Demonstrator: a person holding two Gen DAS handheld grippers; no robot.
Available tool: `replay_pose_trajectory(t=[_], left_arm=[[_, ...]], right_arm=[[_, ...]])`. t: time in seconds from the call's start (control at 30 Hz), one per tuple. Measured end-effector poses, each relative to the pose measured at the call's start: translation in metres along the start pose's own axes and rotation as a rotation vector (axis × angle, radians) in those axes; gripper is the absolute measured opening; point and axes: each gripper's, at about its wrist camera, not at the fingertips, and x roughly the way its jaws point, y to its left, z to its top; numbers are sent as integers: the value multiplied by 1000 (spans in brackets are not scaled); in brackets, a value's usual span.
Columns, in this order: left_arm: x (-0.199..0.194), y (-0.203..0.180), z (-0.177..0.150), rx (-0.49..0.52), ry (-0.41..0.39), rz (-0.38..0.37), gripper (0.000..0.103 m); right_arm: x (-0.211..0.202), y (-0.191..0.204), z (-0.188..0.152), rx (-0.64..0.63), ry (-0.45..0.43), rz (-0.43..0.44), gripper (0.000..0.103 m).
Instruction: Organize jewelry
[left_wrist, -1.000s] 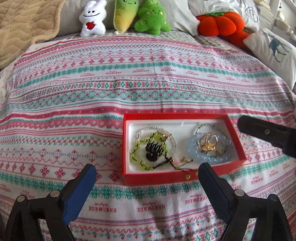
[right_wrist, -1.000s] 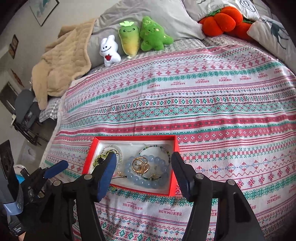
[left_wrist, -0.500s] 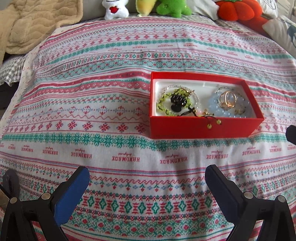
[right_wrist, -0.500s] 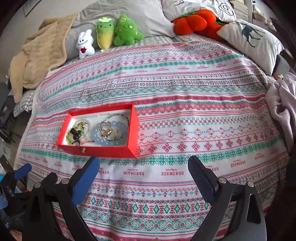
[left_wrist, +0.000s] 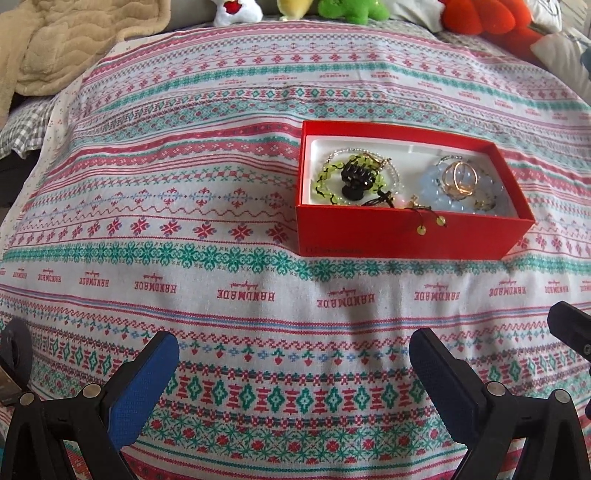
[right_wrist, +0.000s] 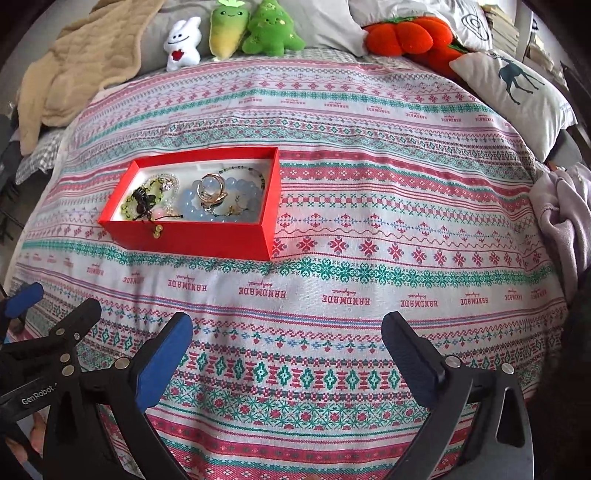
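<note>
Across the whole scene spreads a bed under a white cotton cover (right_wrist: 369, 206) banded with red and green knitted-style patterns. Far edge: a rumpled beige blanket (right_wrist: 74, 62) at left, a row of small plush toys (right_wrist: 236, 33), an orange plush pumpkin (right_wrist: 400, 35), and a white cushion with a deer print (right_wrist: 517, 88) at far right.

Left of centre on the cover sits an open red cardboard box with a white lining (right_wrist: 207, 240). Inside, right half: a pale blue bead bracelet (right_wrist: 221, 206) with gold rings (right_wrist: 210, 190) lying on it. Left half: a yellow-green bead bracelet (left_wrist: 332, 177) and a black claw hair clip (left_wrist: 356, 179) on top of it. A thin black cord with two small yellow beads (left_wrist: 430, 225) hangs over the box's near wall.

Right gripper (right_wrist: 286, 347), blue-padded, near edge: jaws have just been opening, now spread wide, nothing between them, well short of the box. Left gripper (left_wrist: 295, 356): likewise spread wide, empty, over bare cover near the box.
</note>
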Motion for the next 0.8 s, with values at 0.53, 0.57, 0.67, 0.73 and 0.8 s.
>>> replay_pose_trajectory(t=[0.53,0.57,0.67,0.73,0.8], left_arm=[[3,-1,-2,16,6,4,102],[3,-2,-2,16,5,4,102],[3,-1,-2,16,4,6,102],[4,-1,-2,16,5,7,102],[5,-1,-2,16,7,7,102]], right_arm=[[4,4,0,10,20,17,103],[4,4,0,11,20,17,103],[4,4,0,11,18,16,103],[4,4,0,12,19,17,103],[3,4,0,11,19,19,103]])
